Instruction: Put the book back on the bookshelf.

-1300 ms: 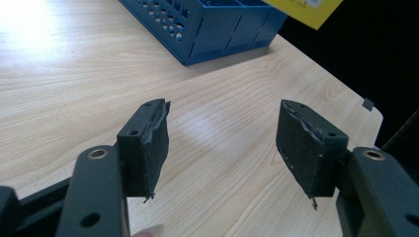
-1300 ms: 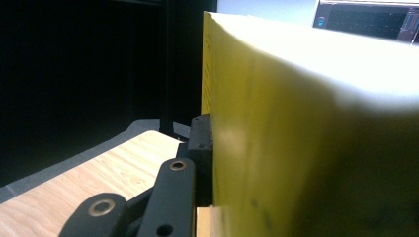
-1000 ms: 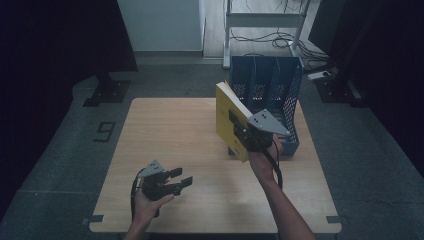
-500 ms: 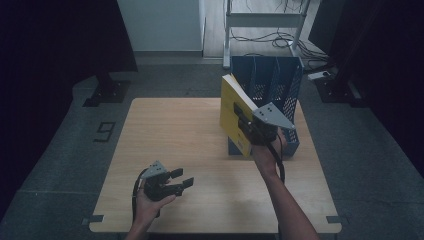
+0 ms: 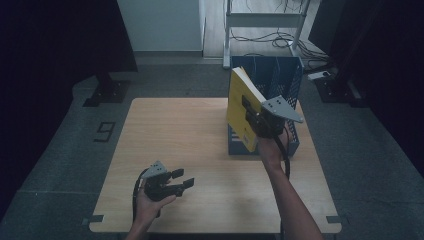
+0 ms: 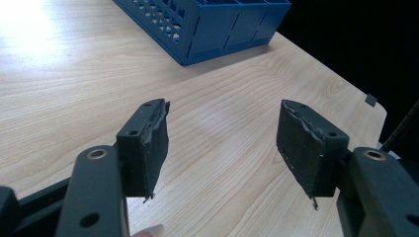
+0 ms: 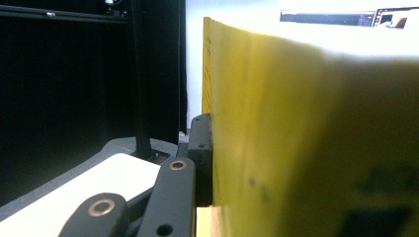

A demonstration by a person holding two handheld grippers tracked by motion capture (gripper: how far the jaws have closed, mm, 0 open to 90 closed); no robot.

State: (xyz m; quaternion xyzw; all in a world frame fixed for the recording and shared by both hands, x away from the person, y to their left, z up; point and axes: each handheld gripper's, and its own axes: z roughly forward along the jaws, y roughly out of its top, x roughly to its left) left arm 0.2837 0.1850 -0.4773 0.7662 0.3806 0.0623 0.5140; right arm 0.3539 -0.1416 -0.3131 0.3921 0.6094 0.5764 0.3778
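I'm pinching the yellow book (image 5: 241, 107) in my right tool (image 5: 257, 120); it's floppy, so I'm gripping near the spine; left tool (image 5: 176, 182) spread, idle.

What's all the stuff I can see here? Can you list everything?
yellow book: one, yellow, held upright off the table in front of the rack
blue file rack: one, blue, far right of the table
wooden table: one, light wood, centre
metal shelf frame: one, pale grey, on the floor behind the table, cables under it
floor marker: one, dark, floor left of the table
left gripper: one, black, open, near edge
right gripper: one, black, shut on the book
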